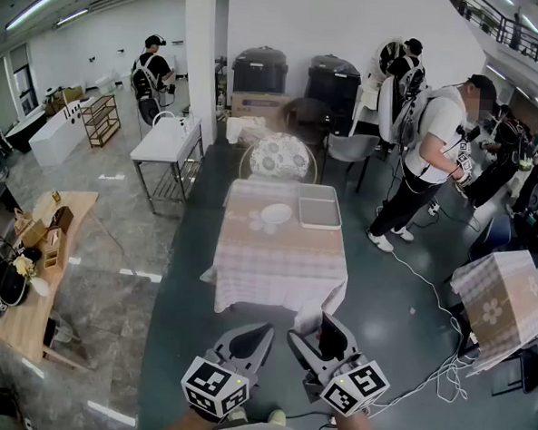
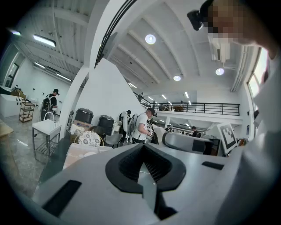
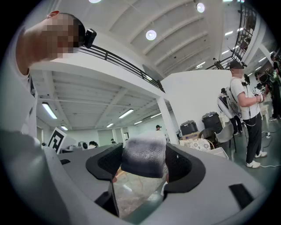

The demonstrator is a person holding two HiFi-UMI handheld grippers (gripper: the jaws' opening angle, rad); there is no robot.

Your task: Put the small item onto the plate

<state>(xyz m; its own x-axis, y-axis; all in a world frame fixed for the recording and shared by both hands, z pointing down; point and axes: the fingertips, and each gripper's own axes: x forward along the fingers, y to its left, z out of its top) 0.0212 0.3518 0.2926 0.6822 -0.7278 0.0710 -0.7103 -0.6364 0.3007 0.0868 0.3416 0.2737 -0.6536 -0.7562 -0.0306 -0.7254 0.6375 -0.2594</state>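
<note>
One small item (image 3: 144, 154) clamped in right gripper (image 1: 320, 335), left gripper (image 1: 250, 343) closed, plate (image 1: 275, 214) beside tray (image 1: 319, 206)

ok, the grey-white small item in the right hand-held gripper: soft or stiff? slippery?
The small item looks fuzzy with rounded edges, so probably soft, with some give. It spans the wide-set jaws of the right hand-held gripper without sagging: likely light. Matte surface, so slipping seems unlikely.

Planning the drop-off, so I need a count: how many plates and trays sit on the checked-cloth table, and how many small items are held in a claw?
plate: 1
tray: 1
small item, held: 1
Total: 3
</note>
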